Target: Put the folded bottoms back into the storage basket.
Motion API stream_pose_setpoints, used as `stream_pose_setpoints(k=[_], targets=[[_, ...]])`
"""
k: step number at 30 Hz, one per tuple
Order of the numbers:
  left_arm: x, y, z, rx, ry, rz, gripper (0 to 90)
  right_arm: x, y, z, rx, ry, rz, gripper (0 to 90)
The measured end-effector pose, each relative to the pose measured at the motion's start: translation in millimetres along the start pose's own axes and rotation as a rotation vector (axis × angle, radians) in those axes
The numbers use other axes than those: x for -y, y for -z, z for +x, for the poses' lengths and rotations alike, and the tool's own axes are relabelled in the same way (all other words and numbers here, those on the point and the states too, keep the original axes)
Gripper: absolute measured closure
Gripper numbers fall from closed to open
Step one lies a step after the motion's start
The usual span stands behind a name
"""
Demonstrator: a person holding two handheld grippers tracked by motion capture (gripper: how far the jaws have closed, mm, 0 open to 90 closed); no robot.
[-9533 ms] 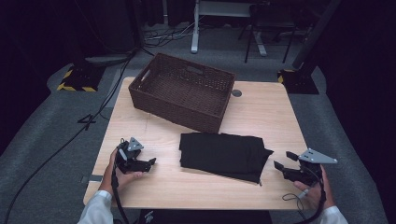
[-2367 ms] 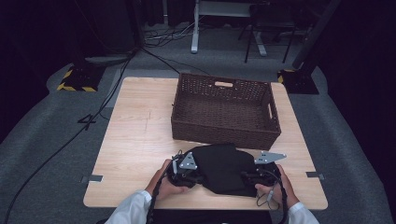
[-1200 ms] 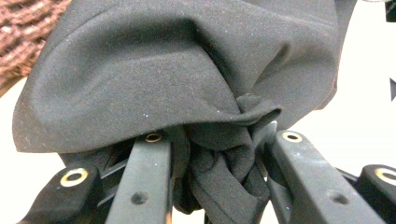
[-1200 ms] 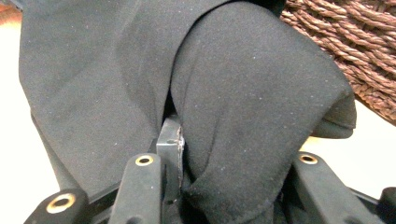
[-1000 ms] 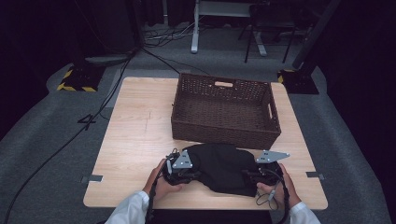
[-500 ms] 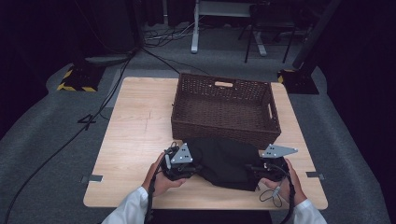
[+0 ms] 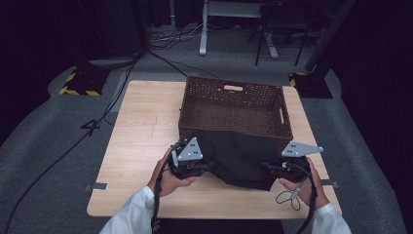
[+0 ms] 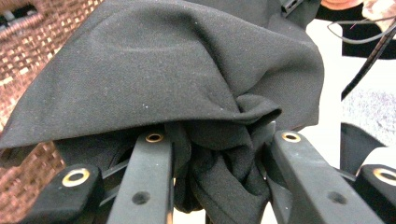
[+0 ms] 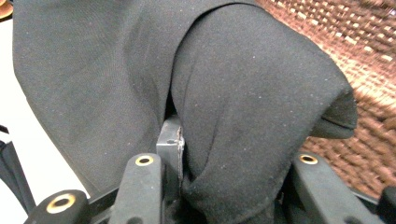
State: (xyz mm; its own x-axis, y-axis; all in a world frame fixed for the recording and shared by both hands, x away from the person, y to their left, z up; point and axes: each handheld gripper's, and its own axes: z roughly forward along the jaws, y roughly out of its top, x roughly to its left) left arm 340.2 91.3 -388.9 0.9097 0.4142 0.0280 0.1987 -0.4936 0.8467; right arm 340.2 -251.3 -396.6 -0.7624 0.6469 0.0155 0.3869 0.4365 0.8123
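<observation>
A folded black cloth (image 7: 237, 157) hangs between my two grippers above the table's near half, its far edge touching the near rim of a brown wicker basket (image 7: 234, 105). My left gripper (image 7: 208, 166) is shut on the cloth's left end (image 8: 219, 154), where the fabric bunches between the jaws. My right gripper (image 7: 265, 166) is shut on the right end (image 9: 224, 140), with folds draped over its jaws. The basket weave (image 8: 28, 51) shows behind the cloth in the left gripper view, and the same weave (image 9: 369, 93) in the right gripper view.
The wooden table (image 7: 141, 126) has bare room left of the basket. Cables (image 7: 292, 199) trail from the grippers near the front edge. Beyond the table are dark floor, stands and a yellow-black striped base (image 7: 78, 83).
Both grippers have lifted the cloth off the table and carried it away from the person, up to the basket's near rim. Much earlier the basket stood angled at the table's left.
</observation>
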Motion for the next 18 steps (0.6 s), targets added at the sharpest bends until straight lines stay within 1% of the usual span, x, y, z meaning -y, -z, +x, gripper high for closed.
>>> stream_pose_setpoints(k=[1, 2, 5, 9, 12, 13, 15, 18], targets=[[-2.0, 0.8, -0.1, -0.003, 0.0, -0.003, 70.3, -3.3, 2.5, -0.3, 0.002, 0.003, -0.004, 61.9], [-6.0, 2.6, 0.2, -0.008, -0.013, -0.002, 70.3, -5.3, 4.0, -0.5, 0.005, 0.006, -0.005, 61.9], [-13.3, 5.9, 1.3, -0.008, -0.02, -0.016, 70.2, -13.3, 9.2, -1.7, 0.012, 0.013, -0.011, 61.9], [-21.3, 8.3, 5.1, -0.006, -0.015, -0.034, 70.2, -23.1, 14.0, -4.0, 0.021, 0.026, -0.015, 61.9], [-27.7, 10.0, 7.3, -0.01, -0.021, -0.041, 70.2, -29.4, 16.7, -7.0, 0.025, 0.028, -0.019, 61.9], [-30.0, 10.4, 8.0, -0.008, -0.016, -0.047, 70.2, -31.6, 17.6, -8.1, 0.024, 0.024, -0.021, 61.9], [-35.7, 11.7, 10.1, -0.013, -0.025, -0.049, 70.2, -36.2, 19.2, -9.9, 0.027, 0.027, -0.022, 61.9], [-42.2, 12.6, 13.1, -0.018, -0.026, -0.06, 70.1, -43.6, 21.3, -12.9, 0.037, 0.037, -0.026, 61.9]])
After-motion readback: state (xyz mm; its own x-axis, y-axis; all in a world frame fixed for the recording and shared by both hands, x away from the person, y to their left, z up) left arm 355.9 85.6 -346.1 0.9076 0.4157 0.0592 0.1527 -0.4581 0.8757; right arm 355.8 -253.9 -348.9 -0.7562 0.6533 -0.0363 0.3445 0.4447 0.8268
